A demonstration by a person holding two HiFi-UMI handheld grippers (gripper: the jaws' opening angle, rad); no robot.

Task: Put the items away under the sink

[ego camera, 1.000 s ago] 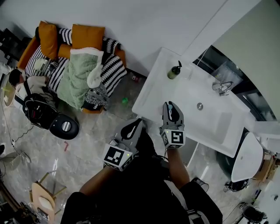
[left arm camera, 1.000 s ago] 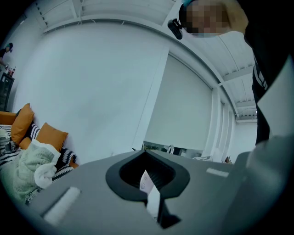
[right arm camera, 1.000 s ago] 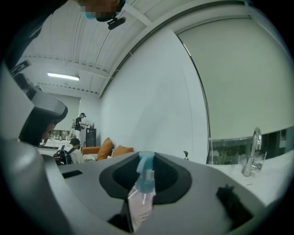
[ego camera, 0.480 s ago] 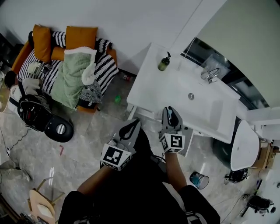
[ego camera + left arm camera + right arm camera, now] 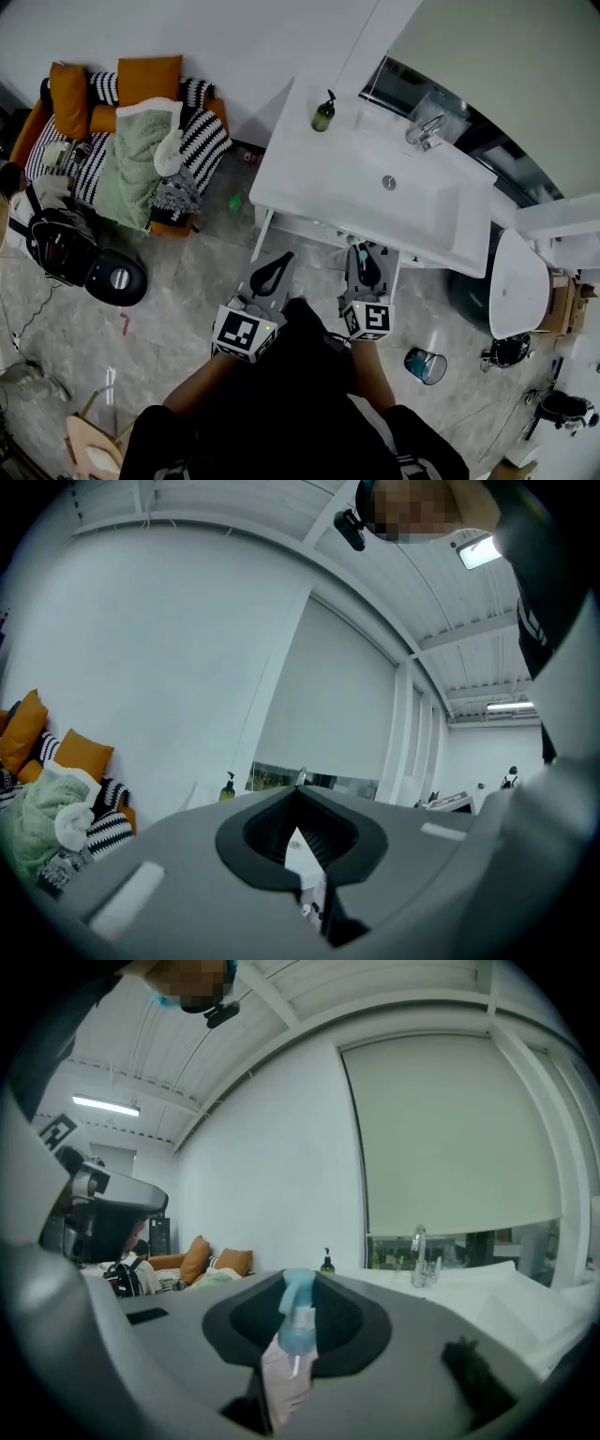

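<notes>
Lower centre, head view: we note left gripper fingers pressed together, empty. Right gripper fingers clamp a spray bottle, near the sink.

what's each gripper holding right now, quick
left gripper: closed, nothing seen in it
right gripper: closed on a spray bottle

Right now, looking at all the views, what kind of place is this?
Probably a mock home set inside a large hall: a white sink with a faucet, a cushioned sofa nearby, and an industrial ceiling.
</notes>
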